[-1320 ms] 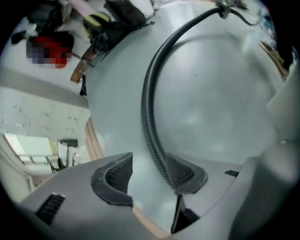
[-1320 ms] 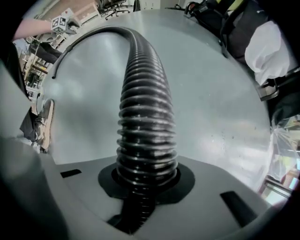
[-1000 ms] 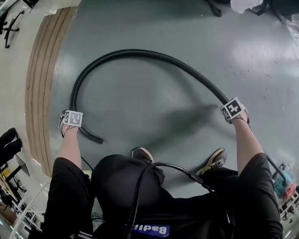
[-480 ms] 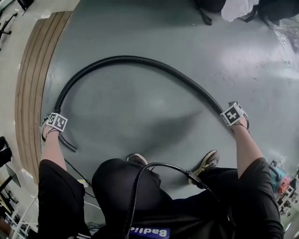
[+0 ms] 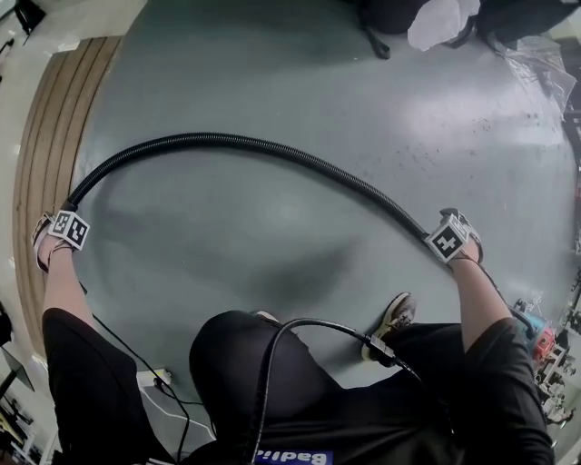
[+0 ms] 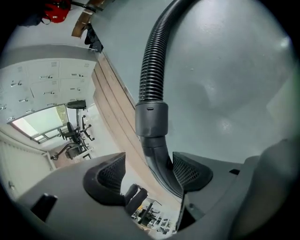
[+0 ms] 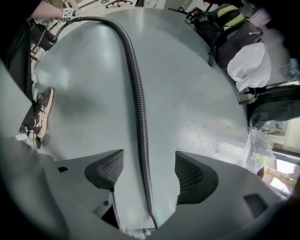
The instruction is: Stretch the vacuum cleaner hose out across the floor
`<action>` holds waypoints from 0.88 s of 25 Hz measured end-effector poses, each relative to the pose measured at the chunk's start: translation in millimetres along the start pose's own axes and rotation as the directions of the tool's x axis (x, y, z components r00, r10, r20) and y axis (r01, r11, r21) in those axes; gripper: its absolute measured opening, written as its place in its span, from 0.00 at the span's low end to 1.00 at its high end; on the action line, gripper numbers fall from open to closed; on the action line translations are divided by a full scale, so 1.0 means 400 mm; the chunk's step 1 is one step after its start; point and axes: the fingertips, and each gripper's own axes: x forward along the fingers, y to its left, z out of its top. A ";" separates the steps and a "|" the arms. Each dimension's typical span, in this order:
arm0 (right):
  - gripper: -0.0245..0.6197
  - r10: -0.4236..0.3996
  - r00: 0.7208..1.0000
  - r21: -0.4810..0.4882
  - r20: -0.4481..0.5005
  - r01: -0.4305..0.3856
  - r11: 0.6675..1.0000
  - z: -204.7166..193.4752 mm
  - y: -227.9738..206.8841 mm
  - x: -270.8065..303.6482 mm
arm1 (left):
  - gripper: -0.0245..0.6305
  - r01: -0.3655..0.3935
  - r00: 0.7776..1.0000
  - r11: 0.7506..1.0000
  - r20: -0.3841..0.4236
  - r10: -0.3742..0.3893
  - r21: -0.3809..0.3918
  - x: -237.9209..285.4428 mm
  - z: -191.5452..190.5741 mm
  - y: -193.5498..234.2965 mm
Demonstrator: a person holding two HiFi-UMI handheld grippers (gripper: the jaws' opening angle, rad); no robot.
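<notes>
A black ribbed vacuum hose (image 5: 263, 147) lies in a wide, shallow arc on the grey floor, running between my two grippers. My left gripper (image 5: 65, 229) is at the hose's left end beside the wooden strip. In the left gripper view the grey cuff (image 6: 151, 119) and curved end piece sit between the jaws of this gripper (image 6: 147, 171). The end piece lies against the right-hand pad (image 6: 190, 172), a gap shows at the other pad, and the jaws have just been opening. My right gripper (image 5: 449, 241) hovers over the other end, jaws just opened wide. The hose (image 7: 139, 117) runs between the pads of the right gripper (image 7: 147, 166) untouched.
A curved wooden strip (image 5: 36, 154) borders the floor on the left. Dark bags and a white plastic bag (image 5: 436, 23) sit at the far edge. The person's shoe (image 5: 392, 318) is near the right gripper. A power strip with cables (image 5: 150, 377) lies at lower left.
My left gripper has swung far to the left with the hose end, and the tight loop has widened into a shallow arc. The right gripper has stayed over the other end.
</notes>
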 end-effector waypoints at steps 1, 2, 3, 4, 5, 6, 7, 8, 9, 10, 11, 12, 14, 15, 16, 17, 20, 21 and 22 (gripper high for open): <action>0.54 -0.003 1.000 0.008 0.006 0.003 1.000 0.000 0.000 -0.011 | 0.52 0.008 1.000 1.000 -0.006 -0.008 -0.015 0.009 -0.003 0.005; 0.54 -0.006 1.000 0.018 0.016 0.005 1.000 0.000 0.000 -0.022 | 0.55 0.024 1.000 0.999 -0.002 -0.024 -0.043 0.015 -0.008 0.012; 0.54 -0.008 1.000 0.028 0.022 0.008 1.000 -0.001 -0.001 -0.032 | 0.56 0.049 0.999 0.995 0.015 -0.047 -0.086 0.018 -0.011 0.022; 0.54 -0.010 1.000 0.036 0.022 0.010 0.999 -0.008 -0.001 -0.039 | 0.58 0.083 0.996 0.985 0.047 -0.077 -0.148 0.015 -0.011 0.033; 0.54 -0.012 1.000 0.043 0.016 0.011 0.999 -0.018 0.000 -0.044 | 0.60 0.135 0.989 0.965 0.085 -0.118 -0.226 0.011 -0.013 0.042; 0.54 -0.012 1.000 0.051 0.010 0.011 0.999 -0.030 0.001 -0.048 | 0.61 0.208 0.977 0.927 0.115 -0.180 -0.312 0.011 -0.024 0.039; 0.54 -0.013 1.000 0.059 0.006 0.012 0.998 -0.041 0.003 -0.051 | 0.61 0.286 0.958 0.872 0.129 -0.256 -0.397 0.016 -0.049 0.026; 0.54 -0.015 1.000 0.069 0.005 0.015 0.998 -0.050 0.003 -0.054 | 0.61 0.342 0.938 0.811 0.126 -0.323 -0.475 0.020 -0.087 0.009; 0.54 -0.018 1.000 0.078 0.005 0.018 0.997 -0.059 0.002 -0.057 | 0.61 0.367 0.924 0.760 0.113 -0.366 -0.537 0.023 -0.130 -0.003; 0.54 -0.017 1.000 0.089 0.004 0.016 0.996 -0.069 0.001 -0.059 | 0.61 0.365 0.919 0.728 0.098 -0.382 -0.581 0.025 -0.169 -0.010; 0.54 -0.008 1.000 0.108 -0.001 0.008 0.994 -0.082 0.005 -0.059 | 0.61 0.349 0.923 0.713 0.090 -0.375 -0.608 0.027 -0.196 -0.012; 0.54 0.003 1.000 0.130 -0.009 -0.002 0.992 -0.094 0.013 -0.059 | 0.61 0.333 0.930 0.706 0.093 -0.356 -0.624 0.030 -0.207 -0.012; 0.54 0.016 1.000 0.162 -0.002 -0.015 0.987 -0.095 0.026 -0.064 | 0.61 0.324 0.939 0.697 0.130 -0.317 -0.640 0.029 -0.193 -0.015; 0.54 0.024 1.000 0.179 0.009 -0.025 0.983 -0.087 0.032 -0.070 | 0.61 0.325 0.942 0.698 0.154 -0.298 -0.638 0.021 -0.176 -0.016; 0.54 0.029 0.999 0.194 0.022 -0.033 0.981 -0.075 0.034 -0.079 | 0.61 0.325 0.945 0.707 0.178 -0.275 -0.628 0.005 -0.151 -0.013; 0.54 0.028 0.999 0.201 0.038 -0.035 0.979 -0.064 0.029 -0.087 | 0.61 0.320 0.947 0.727 0.207 -0.244 -0.607 -0.022 -0.116 -0.006; 0.54 -0.021 0.996 0.213 0.089 0.002 0.977 -0.060 -0.020 -0.087 | 0.61 0.266 0.930 0.847 0.355 -0.099 -0.460 -0.160 0.069 0.031; 0.54 -0.033 0.995 0.232 0.098 0.009 0.973 -0.072 -0.036 -0.073 | 0.61 0.227 0.925 0.881 0.374 -0.062 -0.415 -0.201 0.120 0.033; 0.54 -0.036 0.994 0.260 0.105 0.007 0.966 -0.088 -0.050 -0.056 | 0.61 0.195 0.920 0.906 0.390 -0.036 -0.376 -0.237 0.167 0.028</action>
